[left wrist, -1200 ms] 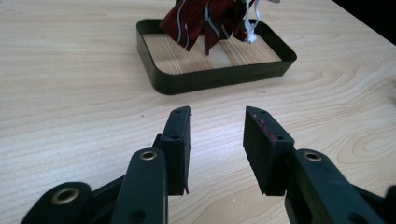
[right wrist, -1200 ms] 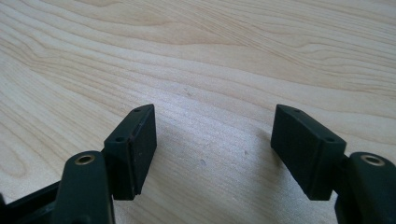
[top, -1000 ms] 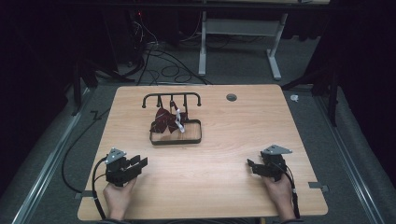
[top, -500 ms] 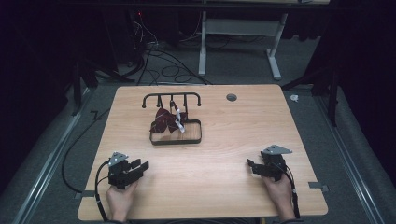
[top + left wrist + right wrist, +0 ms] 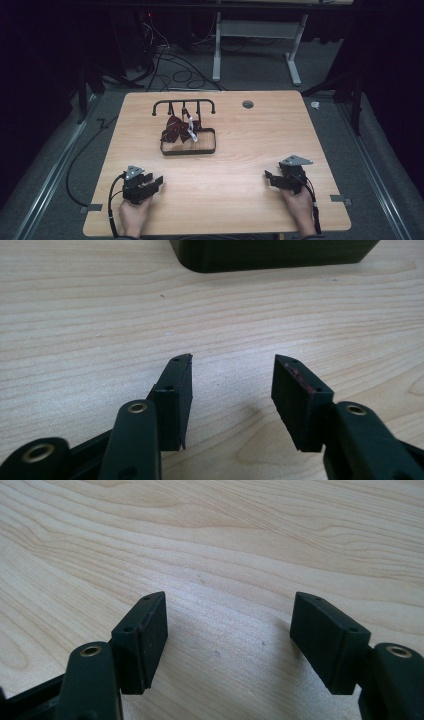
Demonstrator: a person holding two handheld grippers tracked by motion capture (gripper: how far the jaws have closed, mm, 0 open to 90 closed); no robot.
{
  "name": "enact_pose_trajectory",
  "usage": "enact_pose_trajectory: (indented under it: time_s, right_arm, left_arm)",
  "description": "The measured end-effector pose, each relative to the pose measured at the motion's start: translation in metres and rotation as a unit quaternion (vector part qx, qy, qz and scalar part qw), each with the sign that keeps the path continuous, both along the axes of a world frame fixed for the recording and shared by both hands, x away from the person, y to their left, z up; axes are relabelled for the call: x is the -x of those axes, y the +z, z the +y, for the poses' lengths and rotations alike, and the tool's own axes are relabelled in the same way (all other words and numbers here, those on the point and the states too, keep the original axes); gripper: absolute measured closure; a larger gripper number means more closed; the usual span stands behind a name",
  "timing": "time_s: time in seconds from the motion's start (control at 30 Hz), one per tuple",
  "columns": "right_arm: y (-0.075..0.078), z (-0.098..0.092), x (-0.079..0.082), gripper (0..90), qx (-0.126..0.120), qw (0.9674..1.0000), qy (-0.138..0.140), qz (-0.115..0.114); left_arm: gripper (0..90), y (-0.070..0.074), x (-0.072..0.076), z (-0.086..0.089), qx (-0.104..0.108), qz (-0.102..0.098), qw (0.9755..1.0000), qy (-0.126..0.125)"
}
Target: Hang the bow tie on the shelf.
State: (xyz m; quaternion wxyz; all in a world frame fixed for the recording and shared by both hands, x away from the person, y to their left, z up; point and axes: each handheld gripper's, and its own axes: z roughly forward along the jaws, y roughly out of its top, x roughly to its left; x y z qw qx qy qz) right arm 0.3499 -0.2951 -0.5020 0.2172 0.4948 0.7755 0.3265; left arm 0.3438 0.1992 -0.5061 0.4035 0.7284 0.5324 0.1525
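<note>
A: Resting low at the near edge of a light wooden table (image 5: 250, 145), the left gripper (image 5: 156, 182) and the right gripper (image 5: 269, 177) sit well apart, each in one of the person's hands. What do the jaws show?

B: Both stand apart with nothing between them. In the left gripper view the left gripper (image 5: 232, 385) has a moderate gap over bare wood grain; in the right gripper view the right gripper (image 5: 227, 630) is spread wider.

A: And farther up the table?

B: A shallow black tray (image 5: 205, 150) lies left of centre, with a black rack of hooks (image 5: 183, 103) just behind it. A dark red cloth (image 5: 175, 128) with a white strip (image 5: 191, 129) hangs from the rack into the tray. The tray's dark corner (image 5: 270, 255) is at the top of the left gripper view.

A: Anything else?

B: A small round grey hole (image 5: 247, 104) near the far edge.
</note>
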Motion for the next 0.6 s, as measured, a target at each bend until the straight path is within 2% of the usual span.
enact_pose_trajectory:
  time_s: [0.13,0.23,0.43,0.6]
  right_arm:
    - [0.0,0.0,0.0,32.7,0.0,1.0,0.0,0.0]
    - [0.0,0.0,0.0,32.7,0.0,1.0,0.0,0.0]
    - [0.0,0.0,0.0,32.7,0.0,1.0,-0.001,0.0]
    - [0.0,0.0,0.0,32.7,0.0,1.0,0.0,0.0]
  left_arm:
    - [47.5,-0.001,0.0,-0.004,-0.016,-0.013,0.9998,0.007]
    - [45.8,-0.001,0.001,-0.008,-0.037,-0.017,0.9992,0.003]
    - [38.2,-0.001,0.003,-0.02,-0.093,-0.027,0.9953,-0.009]
    - [36.9,-0.001,0.003,-0.021,-0.09,-0.026,0.9956,-0.007]
